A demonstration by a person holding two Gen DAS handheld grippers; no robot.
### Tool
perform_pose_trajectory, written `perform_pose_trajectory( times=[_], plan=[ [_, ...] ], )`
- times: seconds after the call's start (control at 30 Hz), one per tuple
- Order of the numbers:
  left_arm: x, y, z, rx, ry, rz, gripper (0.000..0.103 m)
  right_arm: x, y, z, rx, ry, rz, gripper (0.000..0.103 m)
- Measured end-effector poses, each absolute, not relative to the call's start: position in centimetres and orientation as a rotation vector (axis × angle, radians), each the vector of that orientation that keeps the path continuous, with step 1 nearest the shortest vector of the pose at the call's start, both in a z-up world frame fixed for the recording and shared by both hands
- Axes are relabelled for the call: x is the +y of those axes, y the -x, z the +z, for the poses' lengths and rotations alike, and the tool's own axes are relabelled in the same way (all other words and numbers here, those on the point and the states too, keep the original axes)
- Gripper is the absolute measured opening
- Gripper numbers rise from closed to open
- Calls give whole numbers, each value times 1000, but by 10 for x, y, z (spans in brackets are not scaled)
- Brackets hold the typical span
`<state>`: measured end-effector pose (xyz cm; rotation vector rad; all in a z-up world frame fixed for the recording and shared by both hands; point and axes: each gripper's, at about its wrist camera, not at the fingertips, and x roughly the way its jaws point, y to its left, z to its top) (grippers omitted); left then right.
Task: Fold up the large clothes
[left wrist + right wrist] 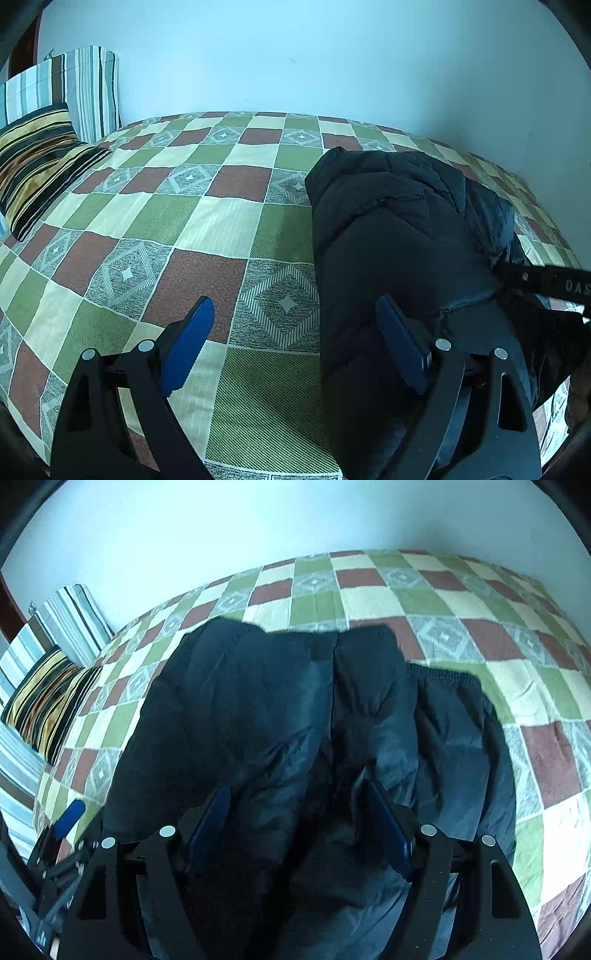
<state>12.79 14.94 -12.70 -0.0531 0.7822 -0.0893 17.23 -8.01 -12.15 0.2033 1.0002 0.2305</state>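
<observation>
A black puffer jacket (pixel 399 236) lies in a folded heap on the checked bedspread (pixel 177 221). It fills the middle of the right wrist view (pixel 258 709). My left gripper (pixel 295 314) is open at the jacket's left edge, its right finger over the fabric and its left finger over the bedspread, holding nothing. My right gripper (pixel 299 801) is open just over the jacket's near part, with dark fabric between and under the blue pads. Whether the pads touch the fabric I cannot tell. The right gripper also shows at the right edge of the left wrist view (pixel 546 284).
Striped pillows (pixel 40 147) lean against the wall at the head of the bed, far left. They also show in the right wrist view (pixel 48 694). A pale blue wall (pixel 295 55) runs behind the bed. The left gripper's blue pad (pixel 70 819) shows at the lower left.
</observation>
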Motion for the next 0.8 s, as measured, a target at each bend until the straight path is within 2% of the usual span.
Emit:
perform_pose_trajectory(
  times=[0.2,0.8],
  plan=[
    [151,-130,-128,785,59,-90,89,-87,-151,-125,1042,-244,312,62],
    [153,-129,-131,782,56,-84,89,-87,-142,-125,1086,-272,409,61]
  ],
)
